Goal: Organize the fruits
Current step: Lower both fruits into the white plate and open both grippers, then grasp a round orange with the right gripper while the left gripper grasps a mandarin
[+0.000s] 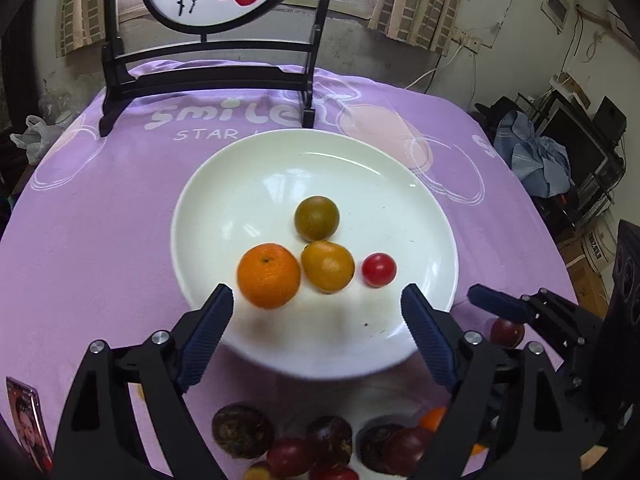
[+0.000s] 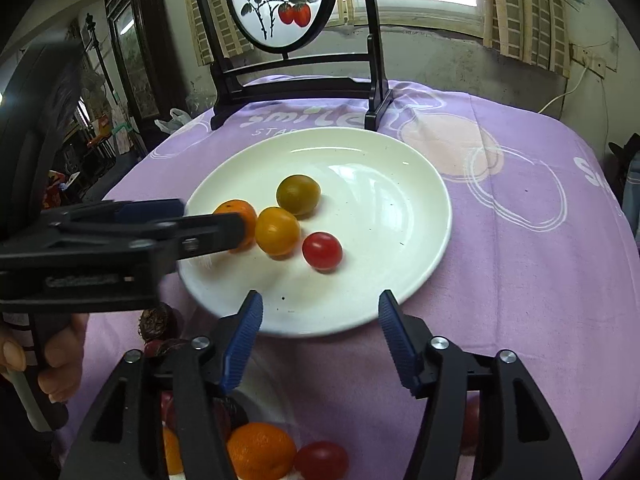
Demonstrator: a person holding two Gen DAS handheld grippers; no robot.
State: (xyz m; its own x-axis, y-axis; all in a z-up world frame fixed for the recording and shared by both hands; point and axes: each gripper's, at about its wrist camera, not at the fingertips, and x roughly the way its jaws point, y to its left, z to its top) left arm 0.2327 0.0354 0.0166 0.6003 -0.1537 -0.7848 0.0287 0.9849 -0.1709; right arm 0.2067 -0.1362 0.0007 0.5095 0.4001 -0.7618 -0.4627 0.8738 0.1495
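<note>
A white plate (image 1: 360, 184) sits mid-table and holds an orange (image 1: 268, 275), a yellow tomato (image 1: 327, 266), a green-brown tomato (image 1: 316, 217) and a red cherry tomato (image 1: 379, 269). My left gripper (image 1: 317, 300) is open and empty over the plate's near rim, just behind the orange. In the right wrist view the plate (image 2: 400, 200) shows the same fruits, and the left gripper (image 2: 208, 220) reaches in from the left beside the orange (image 2: 240, 216). My right gripper (image 2: 320, 308) is open and empty at the plate's near edge.
Loose fruits lie on the purple tablecloth (image 1: 100, 208) near me: dark passion fruits (image 1: 243, 431), red tomatoes (image 2: 321, 460) and an orange (image 2: 260, 454). A black-framed round painting stand (image 1: 208, 76) stands behind the plate. A card (image 1: 26, 412) lies at the left edge.
</note>
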